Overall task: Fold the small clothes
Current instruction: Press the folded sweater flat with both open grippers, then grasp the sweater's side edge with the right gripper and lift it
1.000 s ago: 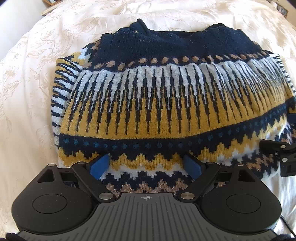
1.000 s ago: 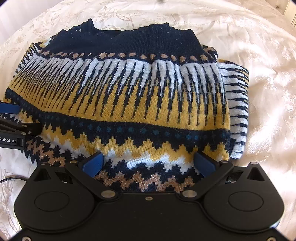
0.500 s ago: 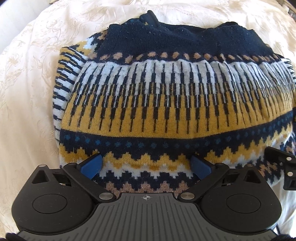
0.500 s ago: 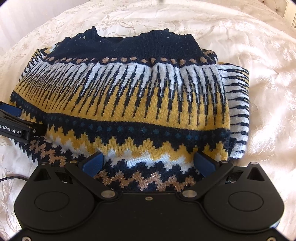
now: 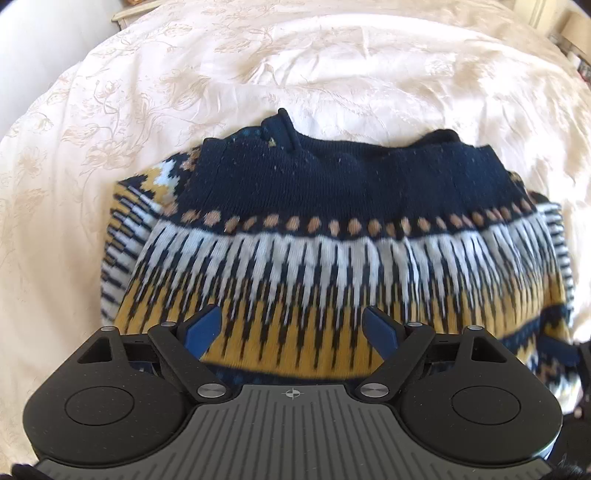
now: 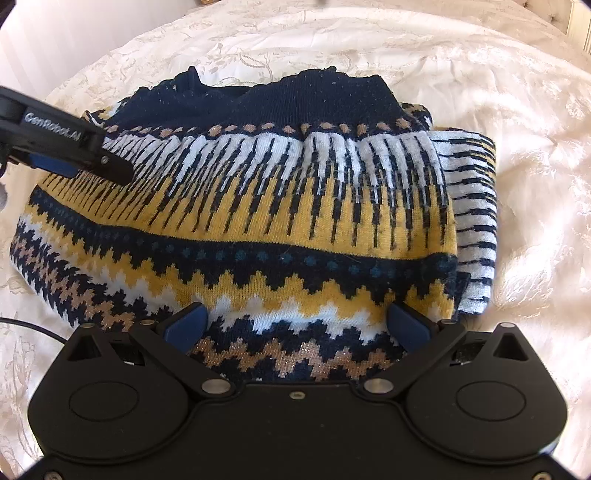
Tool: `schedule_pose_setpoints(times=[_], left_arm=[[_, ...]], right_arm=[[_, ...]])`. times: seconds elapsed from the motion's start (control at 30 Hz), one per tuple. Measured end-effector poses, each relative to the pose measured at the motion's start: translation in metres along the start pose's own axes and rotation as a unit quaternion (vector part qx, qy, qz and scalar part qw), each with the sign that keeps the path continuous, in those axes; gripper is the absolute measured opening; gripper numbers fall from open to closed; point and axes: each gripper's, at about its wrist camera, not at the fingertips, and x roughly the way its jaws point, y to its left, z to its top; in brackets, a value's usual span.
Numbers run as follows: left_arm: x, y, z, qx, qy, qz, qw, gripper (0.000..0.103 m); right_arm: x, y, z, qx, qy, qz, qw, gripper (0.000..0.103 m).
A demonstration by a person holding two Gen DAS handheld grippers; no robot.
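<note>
A folded knitted sweater (image 5: 332, 266) in navy, white and mustard lies on the cream bedspread (image 5: 332, 66), its navy ribbed band on the far side. My left gripper (image 5: 291, 325) hovers open over the mustard band, with nothing between its blue pads. In the right wrist view the sweater (image 6: 258, 206) fills the middle, and the left gripper (image 6: 74, 155) reaches in over its far left part. My right gripper (image 6: 297, 323) is open, its pads straddling the near zigzag hem. A striped sleeve (image 6: 472, 221) is folded along the sweater's right side.
The cream embroidered bedspread (image 6: 517, 110) surrounds the sweater on all sides. A thin black cable (image 6: 29, 326) trails over the cloth at the near left. Furniture edges show at the far corners (image 5: 569, 33).
My left gripper has moved away from the near hem, forward over the sweater's middle bands. The right gripper has hardly shifted. Both stay open.
</note>
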Motion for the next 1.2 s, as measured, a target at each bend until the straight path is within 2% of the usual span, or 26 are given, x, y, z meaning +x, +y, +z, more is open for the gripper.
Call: schedule_pose_setpoints(times=[0.2, 0.4, 0.57, 0.67, 0.77, 0.83, 1.0, 1.2], left_arm=[[0.030, -0.011, 0.011, 0.004, 0.042, 0.017, 0.9990, 0.084], [0.043, -0.013, 0.011, 0.015, 0.065, 0.030, 0.9973, 0.091], [0.047, -0.007, 0.011, 0.010, 0.076, 0.028, 0.9967, 0.097], [0.053, -0.004, 0.012, 0.011, 0.077, 0.026, 0.9966, 0.099], [0.052, -0.004, 0.012, 0.011, 0.076, 0.027, 0.9967, 0.100], [0.055, -0.003, 0.014, 0.012, 0.075, 0.027, 0.9967, 0.101], [0.057, -0.003, 0.007, 0.011, 0.073, 0.029, 0.9969, 0.103], [0.057, -0.002, 0.010, 0.011, 0.075, 0.028, 0.9967, 0.103]], right_arm=[[-0.002, -0.004, -0.003, -0.001, -0.005, 0.008, 1.000, 0.103], [-0.004, -0.012, -0.003, 0.010, -0.003, 0.023, 1.000, 0.103], [-0.016, -0.029, 0.009, 0.059, 0.008, 0.061, 0.996, 0.102], [-0.034, -0.045, 0.014, 0.106, -0.020, 0.078, 0.991, 0.102], [-0.054, -0.067, 0.016, 0.143, -0.057, 0.073, 0.985, 0.102], [-0.059, -0.085, 0.016, 0.170, -0.066, 0.067, 0.981, 0.102], [-0.045, -0.130, 0.006, 0.226, -0.039, 0.075, 0.970, 0.102], [-0.019, -0.160, -0.007, 0.275, -0.009, 0.147, 0.950, 0.103]])
